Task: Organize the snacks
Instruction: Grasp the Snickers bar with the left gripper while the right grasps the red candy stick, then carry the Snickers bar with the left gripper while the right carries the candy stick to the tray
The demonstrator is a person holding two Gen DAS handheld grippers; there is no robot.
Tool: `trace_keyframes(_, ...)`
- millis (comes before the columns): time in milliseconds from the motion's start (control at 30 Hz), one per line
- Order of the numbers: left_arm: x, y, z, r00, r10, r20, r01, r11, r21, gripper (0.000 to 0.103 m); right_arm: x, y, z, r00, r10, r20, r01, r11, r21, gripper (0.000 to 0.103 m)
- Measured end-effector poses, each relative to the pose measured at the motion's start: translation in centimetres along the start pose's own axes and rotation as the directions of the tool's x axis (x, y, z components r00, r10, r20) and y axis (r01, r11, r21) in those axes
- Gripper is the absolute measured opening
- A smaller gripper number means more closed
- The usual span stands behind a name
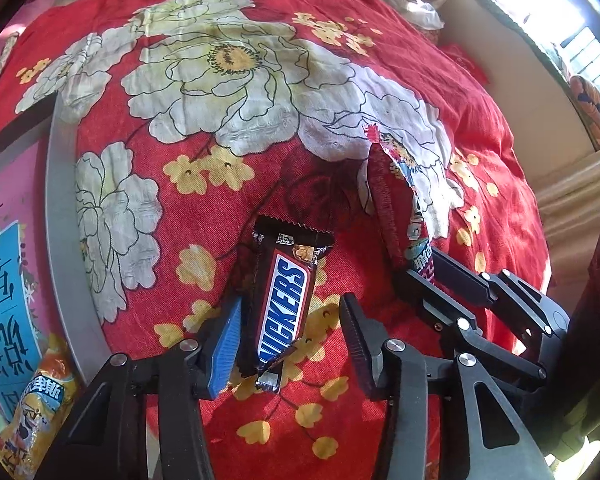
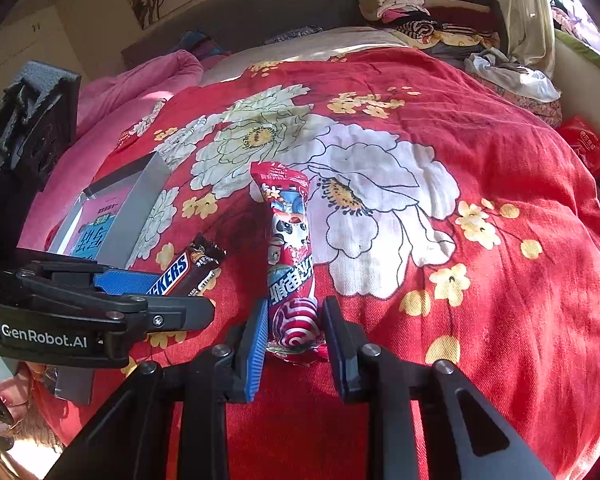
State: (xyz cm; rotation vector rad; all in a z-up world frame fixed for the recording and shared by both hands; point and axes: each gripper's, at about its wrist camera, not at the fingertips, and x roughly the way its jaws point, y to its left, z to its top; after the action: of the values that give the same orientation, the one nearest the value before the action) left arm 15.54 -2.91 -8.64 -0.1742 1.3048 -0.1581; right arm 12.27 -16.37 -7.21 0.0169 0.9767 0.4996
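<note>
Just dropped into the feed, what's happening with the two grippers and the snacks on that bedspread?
A person is sorting snacks on a red floral bedspread. The left gripper straddles a Snickers bar; its blue pad touches one side, the black finger stands clear. The right gripper is closed on the lower end of a red snack packet. A grey box sits at the left with an orange packet by it.

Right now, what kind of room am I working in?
Most likely a bedroom: the snacks lie on a bed spread with a red floral quilt, a grey headboard stands behind it, and folded clothes are piled at the far corner.
</note>
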Motion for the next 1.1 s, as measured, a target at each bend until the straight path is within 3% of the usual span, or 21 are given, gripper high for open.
trace_keyframes(67,0.2,0.0,-0.1,1.0,0.025,0.001,-0.025,1.0,0.018,0.035,0.1,0.1,-0.1,1.0,0.002,-0.003,-0.002,1.0,-0.005,0.028)
trace_keyframes(133,0.1,0.2,-0.2,0.999,0.031,0.011,-0.032,0.999,0.026,0.031,0.1,0.1,-0.1,1.0,0.012,-0.003,-0.012,1.0,0.002,0.028)
trace_keyframes(700,-4.6,0.8,-2.7,0.996,0.002,0.09,-0.005,0.999,0.033,0.029,-1.3,-0.5,-1.0,0.989,0.147,0.012,-0.147,0.982,0.122,0.026)
trace_keyframes(1100,-8.9,1.5,-4.0,0.987,-0.003,0.162,-0.001,1.0,0.023,0.029,-3.9,2.3,-0.8,0.987,0.155,0.036,-0.157,0.985,0.076,0.026)
